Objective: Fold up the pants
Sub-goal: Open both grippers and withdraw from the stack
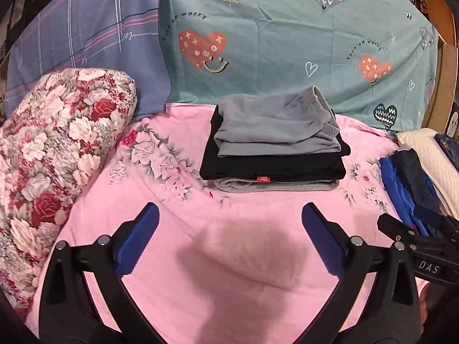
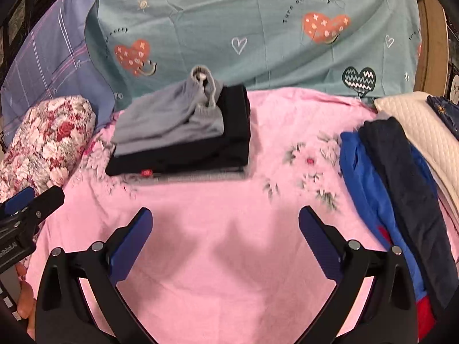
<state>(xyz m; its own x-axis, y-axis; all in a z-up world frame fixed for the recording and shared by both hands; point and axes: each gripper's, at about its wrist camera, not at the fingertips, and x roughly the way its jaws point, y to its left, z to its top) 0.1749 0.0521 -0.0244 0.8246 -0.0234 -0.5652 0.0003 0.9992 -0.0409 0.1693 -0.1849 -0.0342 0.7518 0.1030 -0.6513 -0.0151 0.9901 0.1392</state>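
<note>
Both hand-held grippers, left (image 1: 229, 223) and right (image 2: 225, 226), released and empty over the bed (image 1: 229, 258); folded pants (image 1: 275, 132) stacked beyond, bottom pair mostly hidden.

You see the grey pants (image 1: 275, 123) folded into a compact bundle at the centre of the left wrist frame, upper left of centre in the right wrist view (image 2: 169, 120). They sit on top of a stack — folded black pants (image 1: 272, 163) with a small red tag beneath them, and another grey folded garment (image 1: 275, 185) at the bottom. The elastic waistband bunches up at the top right of the bundle.
</note>
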